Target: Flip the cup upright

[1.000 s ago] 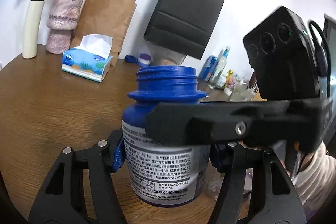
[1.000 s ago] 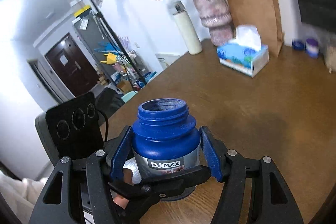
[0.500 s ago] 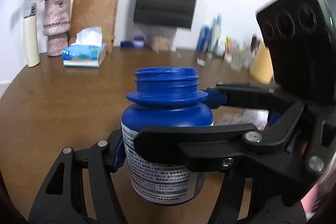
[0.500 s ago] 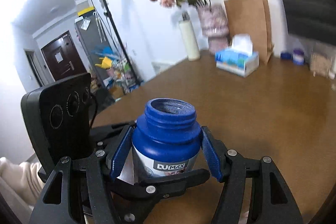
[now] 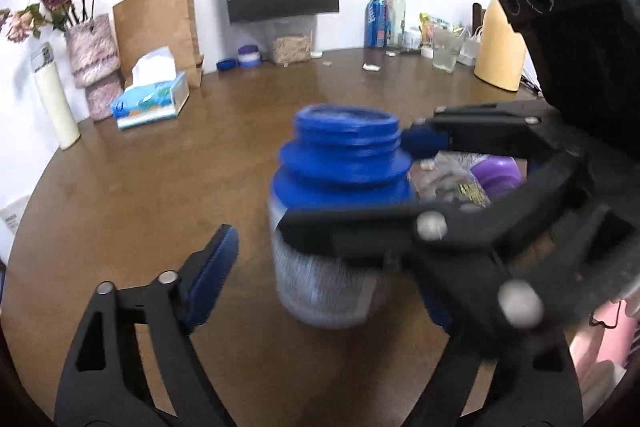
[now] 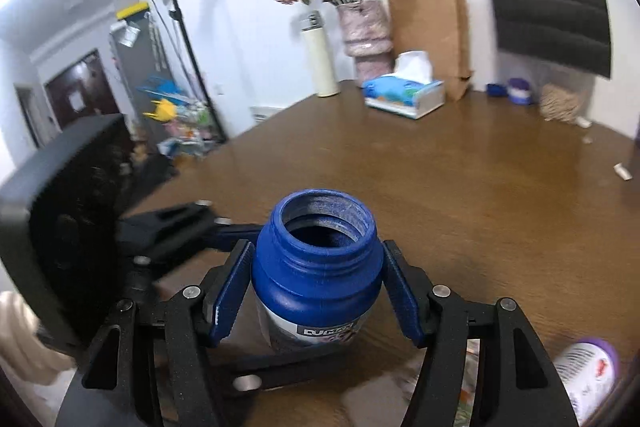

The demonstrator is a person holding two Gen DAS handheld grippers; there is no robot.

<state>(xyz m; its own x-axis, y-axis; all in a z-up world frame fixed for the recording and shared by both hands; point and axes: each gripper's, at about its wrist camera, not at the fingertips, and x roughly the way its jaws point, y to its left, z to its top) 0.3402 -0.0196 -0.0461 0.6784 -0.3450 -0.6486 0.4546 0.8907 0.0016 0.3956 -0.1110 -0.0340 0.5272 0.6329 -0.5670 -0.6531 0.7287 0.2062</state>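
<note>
**Blue bottle upright in the right gripper, left gripper released**

The right gripper [image 6: 316, 291] clamped a blue bottle [image 6: 316, 267] between its two blue pads, one pressed to each side just below the neck. The bottle stood upright, its open, capless mouth facing up, its base at or just above the round wooden table [image 6: 460, 187]; contact could not be made out.

The left gripper [image 5: 320, 275] was spread wide. Its left pad [image 5: 212, 275] stood clear of the bottle [image 5: 340, 211], and its other pad was mostly hidden behind the right gripper's black frame.

Farther back on the table sat a blue tissue box [image 6: 404, 95], a brown paper bag [image 6: 428, 27], a pink vase of dried roses [image 6: 366, 35] and a tall cream flask [image 6: 320, 59]. A purple-capped bottle [image 6: 588, 375] lay on its side near the right gripper.
</note>
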